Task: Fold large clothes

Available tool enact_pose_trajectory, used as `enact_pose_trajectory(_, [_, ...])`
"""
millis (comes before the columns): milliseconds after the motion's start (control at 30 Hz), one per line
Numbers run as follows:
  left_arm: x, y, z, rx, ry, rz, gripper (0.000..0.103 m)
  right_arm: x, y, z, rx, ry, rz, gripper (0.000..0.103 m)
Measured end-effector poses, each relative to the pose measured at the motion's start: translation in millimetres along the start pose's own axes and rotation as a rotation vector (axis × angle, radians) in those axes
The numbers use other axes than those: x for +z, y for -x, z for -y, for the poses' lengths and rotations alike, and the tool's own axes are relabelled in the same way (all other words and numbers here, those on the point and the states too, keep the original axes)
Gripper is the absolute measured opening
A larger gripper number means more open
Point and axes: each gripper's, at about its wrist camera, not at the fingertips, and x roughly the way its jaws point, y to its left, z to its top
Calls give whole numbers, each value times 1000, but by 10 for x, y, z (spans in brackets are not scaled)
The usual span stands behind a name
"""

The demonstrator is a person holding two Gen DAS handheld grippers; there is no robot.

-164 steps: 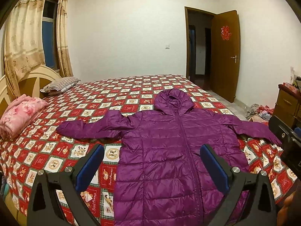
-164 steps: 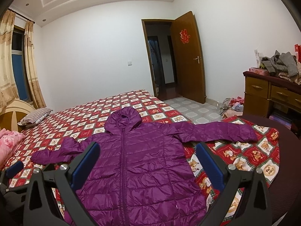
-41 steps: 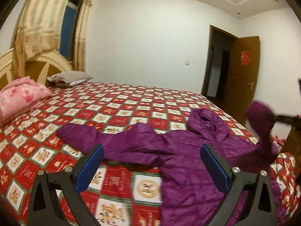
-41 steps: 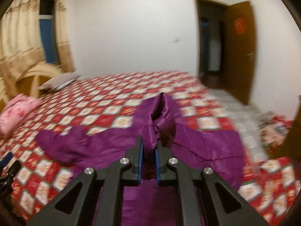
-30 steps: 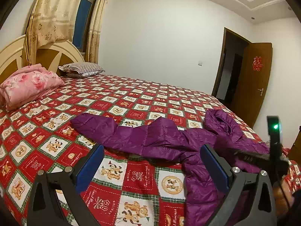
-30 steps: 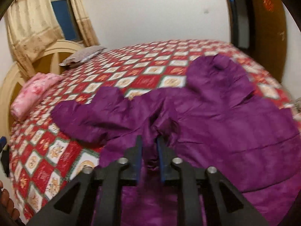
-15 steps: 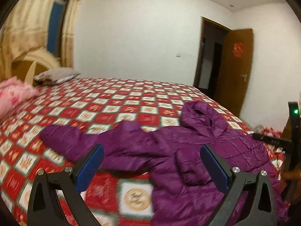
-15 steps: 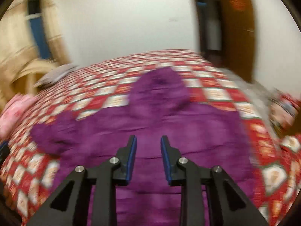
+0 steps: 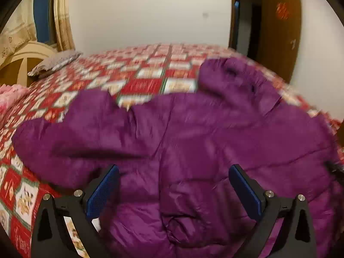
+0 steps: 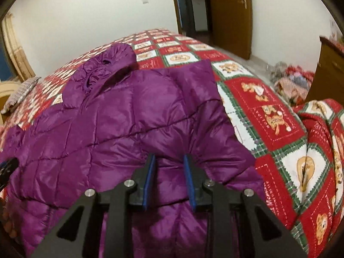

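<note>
Spread wide on the left gripper [image 9: 173, 185], blue pads [image 9: 102, 193] far apart and holding nothing, poised low over the lower body of the purple jacket [image 9: 193, 142]. Parted by a narrow gap on the right gripper [image 10: 169, 180], quilted fabric showing between the pads [image 10: 148, 180], tips low over or perhaps touching the padded cloth, nothing pinched. Lying across the bed [image 10: 268, 116] on a red, green and white patchwork quilt with bear prints, hood [image 10: 116, 58] pointing toward the far wall. Right sleeve [image 10: 193, 79] folded in over the chest, its edge forming a straight line beside bare quilt. Left sleeve [image 9: 64, 137] stretched out sideways across the quilt in the left wrist view, heavily blurred. Farther off: a striped pillow [image 9: 56, 61] near the headboard [image 9: 19, 64], a pink bundle [image 9: 10, 94] at the left edge, curtains [image 9: 62, 15] by the window, a brown door [image 10: 231, 15] standing open, a wooden dresser [image 10: 329, 73] at the right with a heap of clothes [image 10: 290, 81] on the floor beside it.
</note>
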Motion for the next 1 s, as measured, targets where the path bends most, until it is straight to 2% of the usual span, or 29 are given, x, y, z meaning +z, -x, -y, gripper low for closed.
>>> enact_pose_trajectory(67, [-42, -167, 5, 5, -3, -83, 102, -2, -10, -30, -8, 15, 8, 35])
enact_pose_trajectory(133, [-27, -171, -31, -12, 15, -87, 102, -5, -21, -58, 7, 26, 10, 50])
enact_pose_trajectory(233, [-6, 127, -219, -50, 74, 35, 102, -16, -23, -113, 11, 65, 15, 70])
enact_pose_trajectory(300, [22, 391, -530, -49, 153, 127, 102, -49, -24, -156, -15, 84, 15, 76])
enact_pose_trajectory(367, [62, 530, -860, -30, 231, 171, 102, -66, -29, -168, -27, 92, 14, 78])
enact_pose_trajectory(467, [140, 630, -1565, 92, 381, 210, 102, -78, -29, -172, -27, 92, 14, 79])
enact_pose_trajectory(633, [200, 356, -2769, 371, 577, 169, 102, -83, -31, -172, -30, 92, 16, 80])
enact_pose_trajectory(700, [167, 155, -3138, 436, 644, 111, 102, -78, -46, -178, -39, 98, 15, 81])
enact_pose_trajectory(767, [115, -46, -3392, 417, 735, 57, 102, -92, -48, -194, -49, 105, 13, 82])
enact_pose_trajectory(867, [4, -295, -3661, 339, 878, 11, 102, -95, -58, -212, -64, 113, 12, 83])
enact_pose_trajectory(933, [13, -345, -3664, 354, 870, 18, 102, -97, -63, -213, -69, 114, 11, 84])
enact_pose_trajectory(1000, [31, -383, -3596, 371, 811, 19, 101, -102, -60, -209, -69, 113, 13, 84])
